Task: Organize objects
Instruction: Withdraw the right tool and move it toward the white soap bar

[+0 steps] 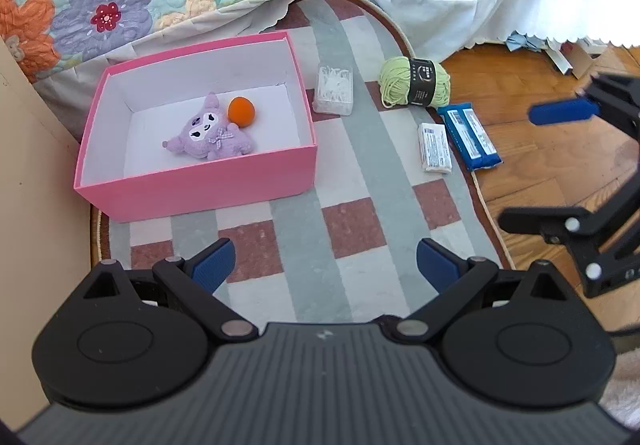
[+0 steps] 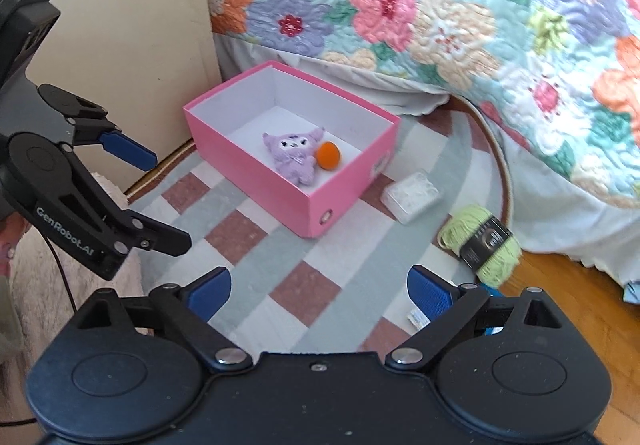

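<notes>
Pink box (image 1: 192,173), holding plush (image 1: 212,133) and orange ball (image 1: 241,110), lies at 11 o'clock of the left gripper (image 1: 324,265). Yarn (image 1: 414,82), long axis 9-to-3, at 1 o'clock of it; right gripper (image 2: 319,293) nearer. Both grippers released, empty.

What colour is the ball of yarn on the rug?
Light green, with a black paper band; the yarn shows best in the left wrist view.

Pink box (image 1: 192,185): matt card, white smooth lining. Plush toy (image 1: 212,133): fuzzy purple cloth. Orange ball (image 1: 241,110): felt-like (matt). Yarn skein (image 1: 414,81): soft green fibre, glossy dark paper band. Rug (image 1: 360,205): flat woven cloth. Floor (image 1: 540,149): glossy wood. Bedspread (image 2: 440,25): quilted, puckered cloth.
</notes>
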